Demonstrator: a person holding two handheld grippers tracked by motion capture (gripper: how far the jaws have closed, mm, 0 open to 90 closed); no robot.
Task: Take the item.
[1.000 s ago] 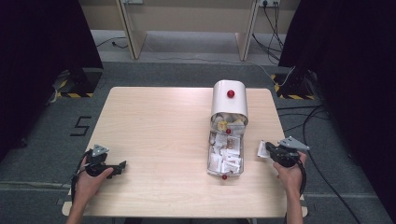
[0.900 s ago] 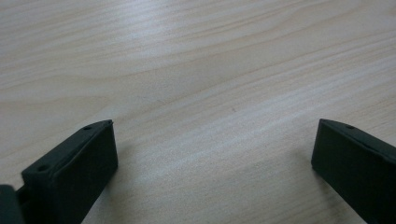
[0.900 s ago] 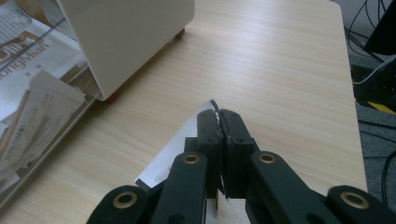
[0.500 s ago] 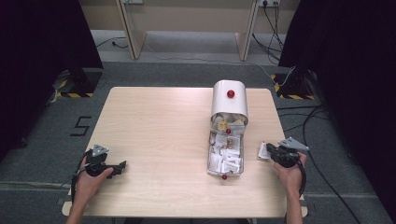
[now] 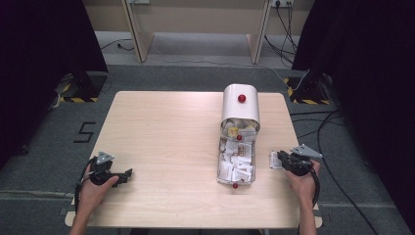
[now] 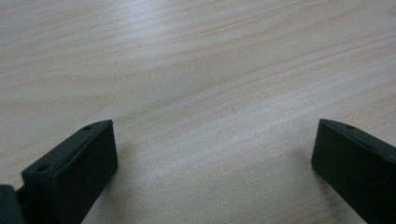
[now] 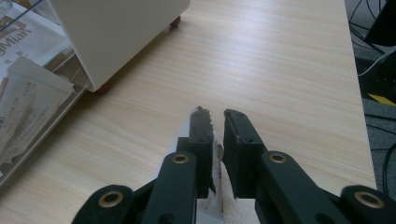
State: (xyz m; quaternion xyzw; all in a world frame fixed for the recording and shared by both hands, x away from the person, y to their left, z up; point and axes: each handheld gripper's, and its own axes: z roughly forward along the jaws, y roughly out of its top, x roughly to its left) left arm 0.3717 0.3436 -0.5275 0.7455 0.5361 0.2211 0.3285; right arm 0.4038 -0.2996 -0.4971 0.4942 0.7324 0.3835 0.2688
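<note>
High view tells most of it: over the last second very little has moved. The right hand-held gripper point(image 5: 280, 159) still sits just to the right of the clear tray point(image 5: 219, 161), low over the bench point(image 5: 166, 132), with a white sachet point(image 5: 274, 160) at its tip pointing toward the tray's near end; against the earlier pictures the sachet has crept only a touch nearer the person, if at all. In the right gripper view the jaws stand narrow, pinched on the sachet, whose torn-looking edge shows in the slit between them and below the left jaw. The tray itself is still heaped with more sachets point(image 5: 237, 161), and its far end is tucked under the white cover point(image 5: 240, 110) with the red knob point(image 5: 242, 98); neither has shifted. The left hand-held gripper point(image 5: 128, 172) stays well to the left of the tray, near the bench's front edge, and the left gripper view shows its jaws spread wide over bare wood, holding nothing. My reading is that the grasp is settled and the hand is pausing: one sachet is out of the tray and secure, so the work in hand seems to be between taking it and setting it down, with the left side idle.
</note>
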